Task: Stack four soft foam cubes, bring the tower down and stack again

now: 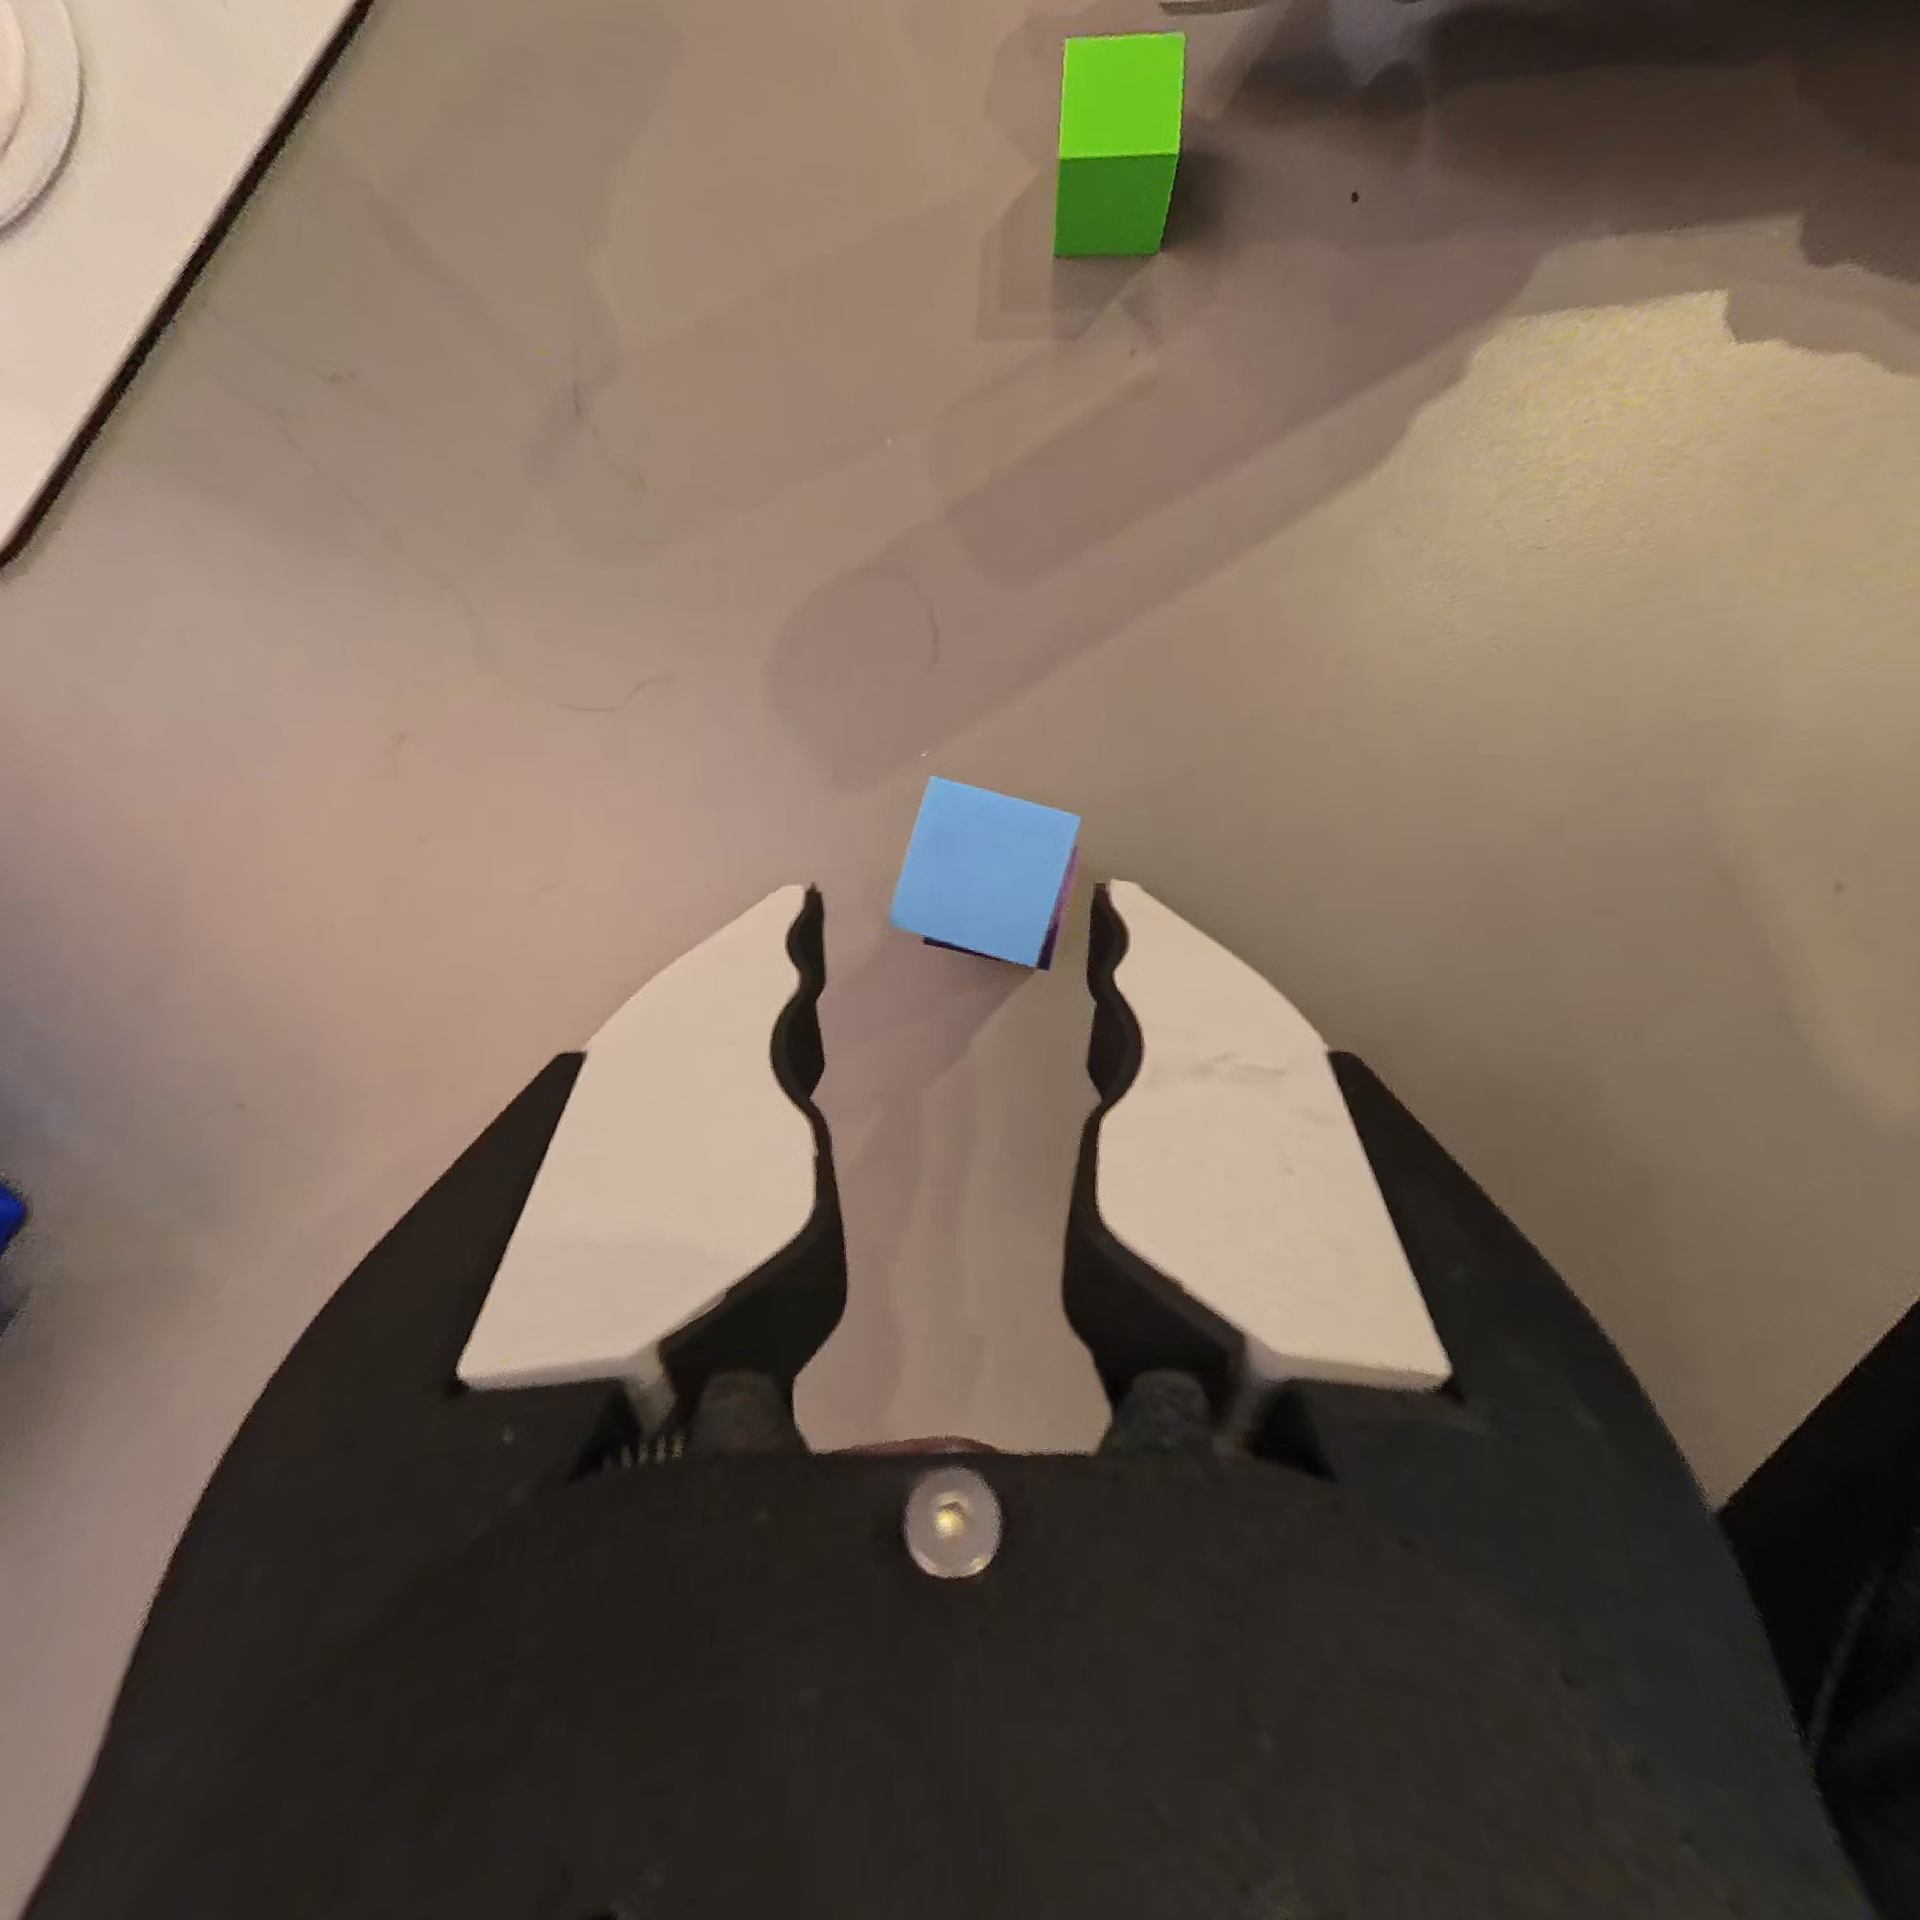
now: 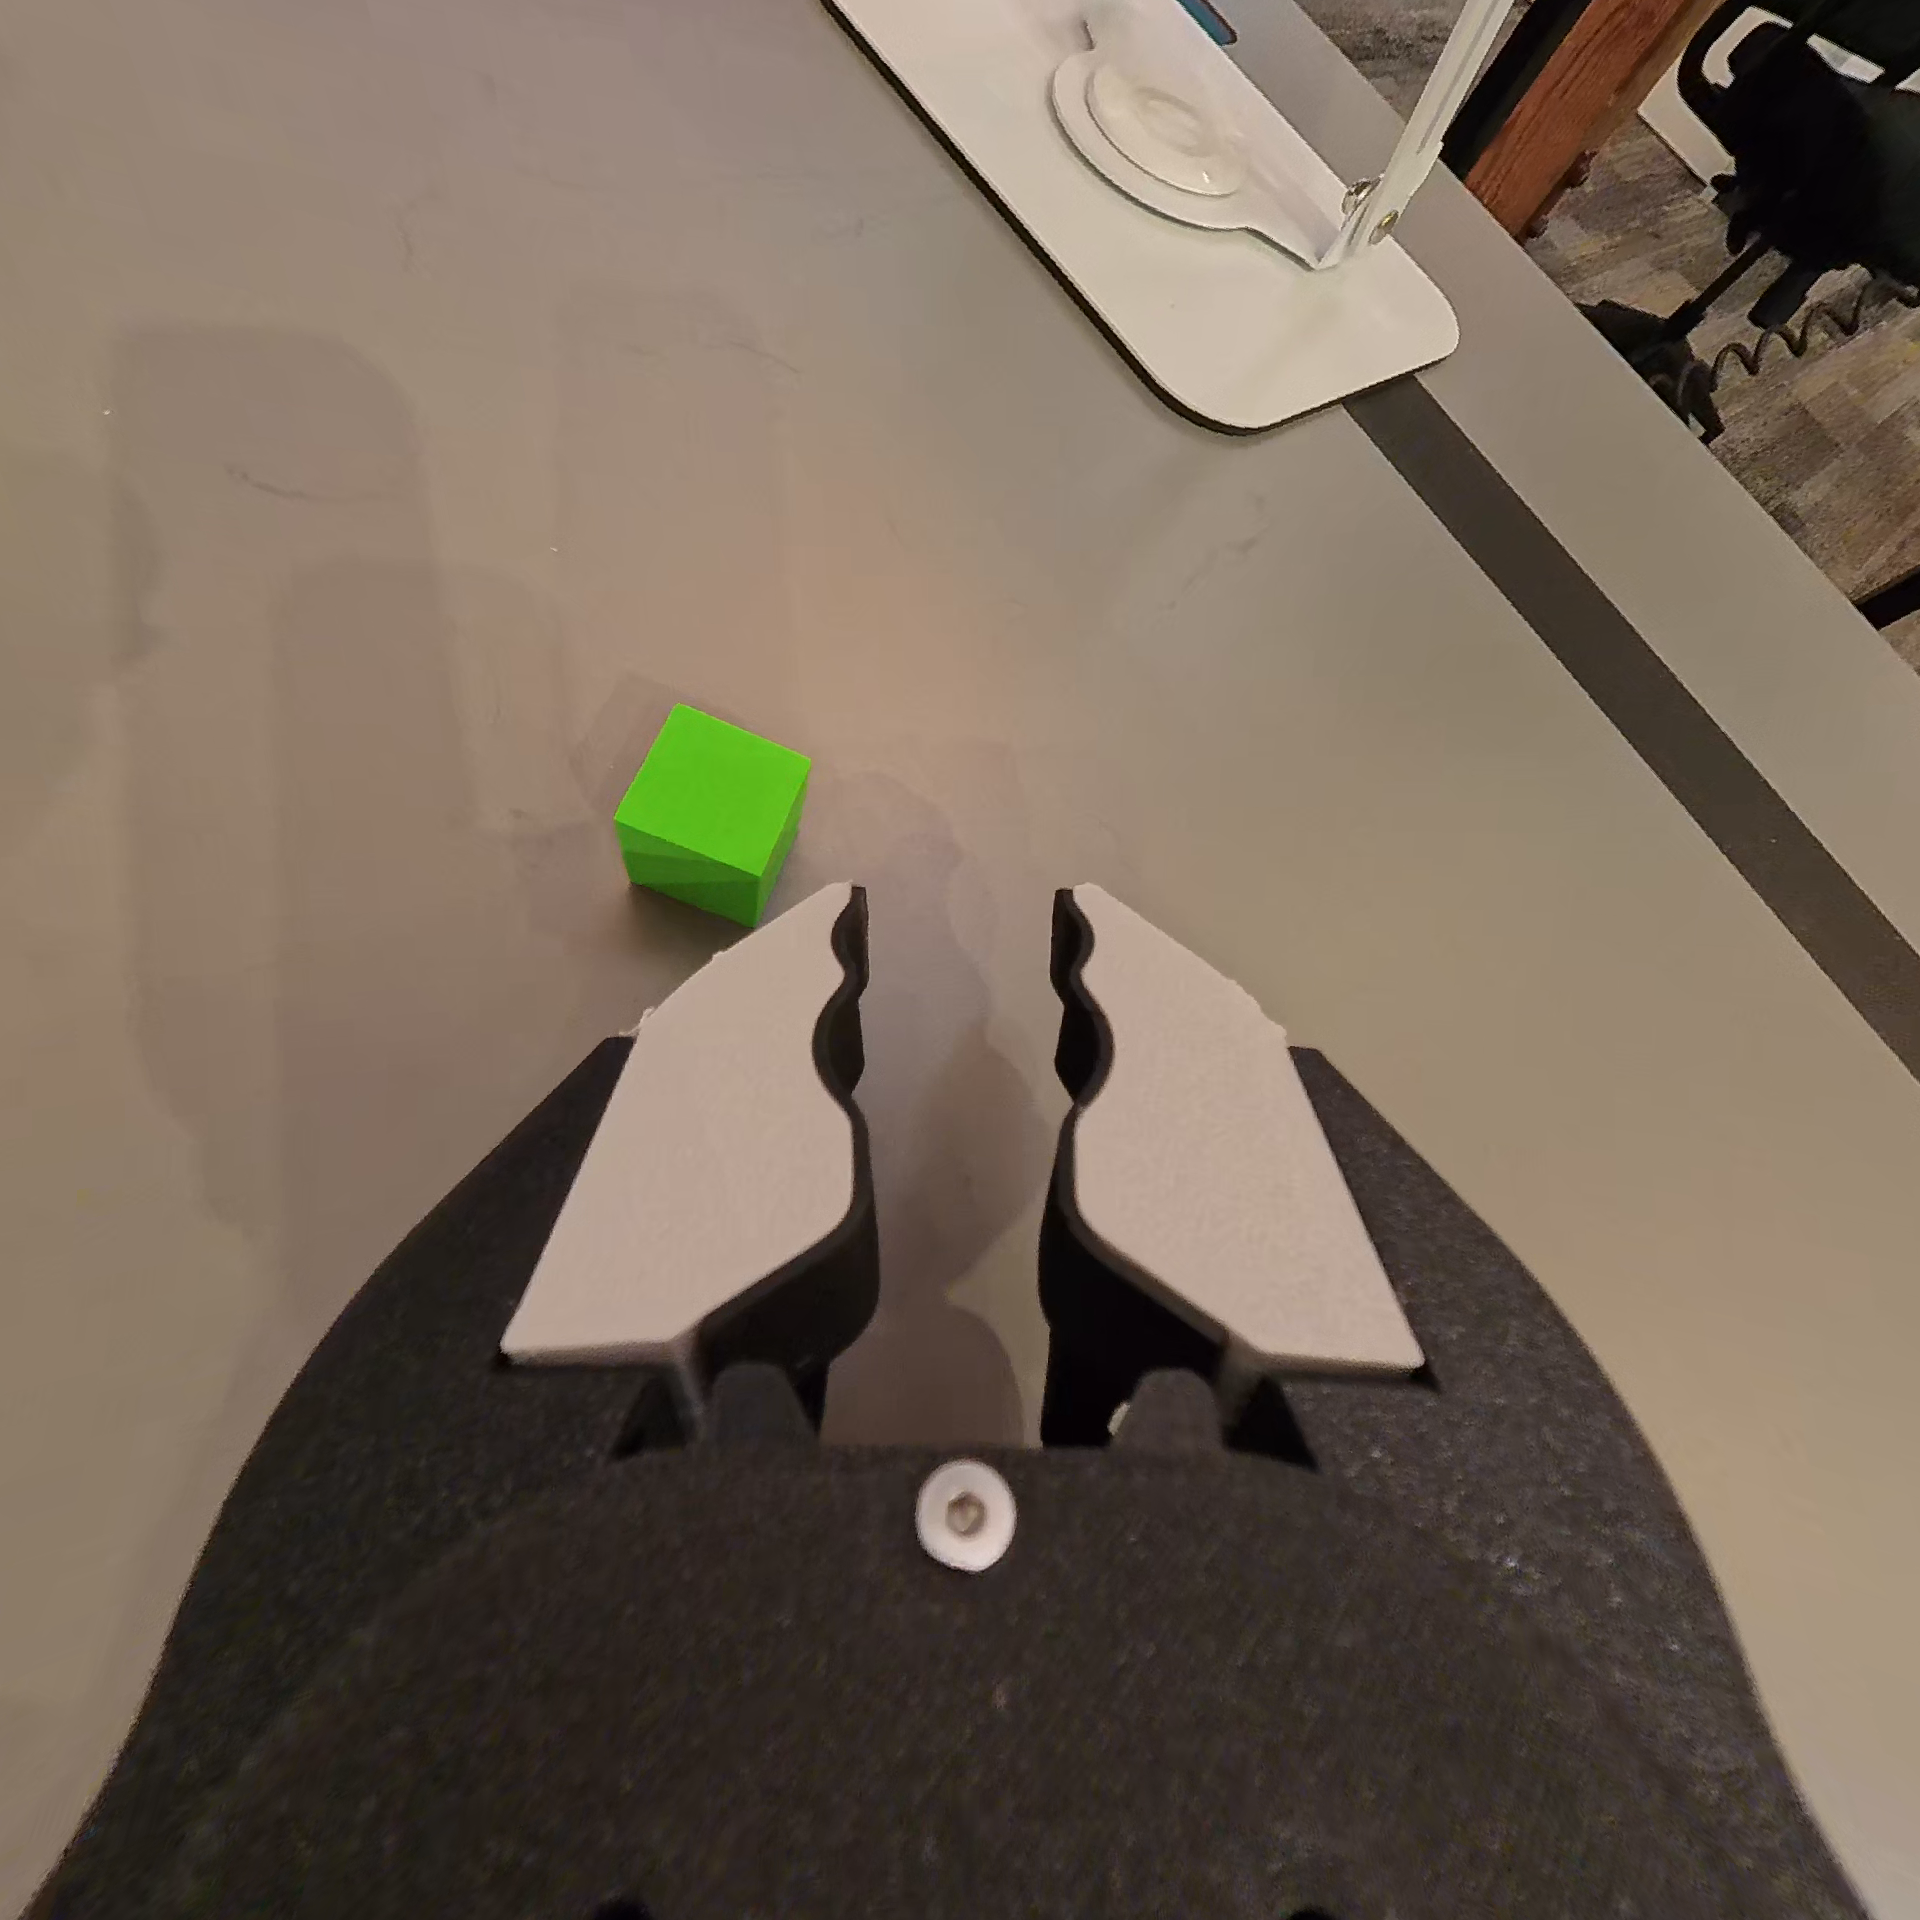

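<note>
In the left wrist view, the left gripper (image 1: 953, 894) stands spread wide with nothing pressed between its pads, looking down on a blue cube (image 1: 985, 871) at the centre of the frame. This cube sits on a purple cube (image 1: 1062, 914), of which only a sliver shows at its lower right edge, so the stack looks two high and slightly twisted. The right fingertip (image 1: 1103, 914) is just beside the stack, and the likeliest mishap is a brush from that finger as the gripper pulls away, which would slide the light foam off or topple both. The green cube (image 1: 1120, 140) rests alone on the counter (image 1: 416, 623) in the upper right of that view, well apart from the stack. In the right wrist view, the right gripper (image 2: 958, 904) is parted and empty, with the green cube at left centre, just beyond its left fingertip (image 2: 847, 920). If it closes from there it may only nudge the cube aside. A squeeze that is too hard could deform the foam and make it spring out. A fourth cube is not visible.
</note>
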`<state>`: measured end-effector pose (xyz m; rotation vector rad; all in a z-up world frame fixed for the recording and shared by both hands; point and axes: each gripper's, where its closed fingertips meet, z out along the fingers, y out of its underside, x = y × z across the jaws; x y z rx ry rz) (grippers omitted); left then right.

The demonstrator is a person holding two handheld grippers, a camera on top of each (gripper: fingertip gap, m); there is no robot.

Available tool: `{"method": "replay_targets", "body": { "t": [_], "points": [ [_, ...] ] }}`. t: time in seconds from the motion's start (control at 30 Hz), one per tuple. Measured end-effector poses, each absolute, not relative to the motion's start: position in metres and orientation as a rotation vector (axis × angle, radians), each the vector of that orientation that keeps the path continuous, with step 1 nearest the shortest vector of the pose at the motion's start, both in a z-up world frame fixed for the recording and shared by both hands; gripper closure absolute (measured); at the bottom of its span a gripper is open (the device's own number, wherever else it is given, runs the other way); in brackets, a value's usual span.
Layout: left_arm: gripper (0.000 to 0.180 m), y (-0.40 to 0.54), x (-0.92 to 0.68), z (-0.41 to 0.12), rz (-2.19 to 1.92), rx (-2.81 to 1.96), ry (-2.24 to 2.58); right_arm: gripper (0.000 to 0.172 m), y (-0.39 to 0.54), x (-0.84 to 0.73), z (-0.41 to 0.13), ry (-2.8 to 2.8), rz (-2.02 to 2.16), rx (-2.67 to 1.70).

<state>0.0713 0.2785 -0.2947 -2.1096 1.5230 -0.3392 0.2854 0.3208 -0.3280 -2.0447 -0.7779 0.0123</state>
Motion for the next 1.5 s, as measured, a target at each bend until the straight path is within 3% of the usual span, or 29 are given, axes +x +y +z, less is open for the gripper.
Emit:
{"method": "replay_targets", "body": {
  "t": [0.27, 0.53, 0.67, 0.87, 1.5],
  "points": [
    [0.125, 0.296, 0.042, -0.278, -0.397, -2.065, 1.373, 0.131, 0.315, 0.278, -0.313, -0.735, 0.141, -2.000],
    [0.125, 0.310, -0.003, -0.311, -0.390, -2.176, 1.231, 0.120, 0.304, 0.244, -0.323, -0.730, 0.283, -2.094],
    [0.125, 0.311, -0.011, -0.325, -0.379, -2.197, 1.213, 0.123, 0.309, 0.248, -0.340, -0.700, 0.193, -2.207],
    [0.125, 0.311, -0.013, -0.335, -0.390, -2.201, 1.202, 0.144, 0.308, 0.246, -0.346, -0.742, 0.142, -2.220],
    [0.122, 0.298, 0.006, -0.339, -0.465, -2.092, 1.248, 0.145, 0.275, 0.136, -0.264, -1.163, 0.517, -1.917]
  ]
}}
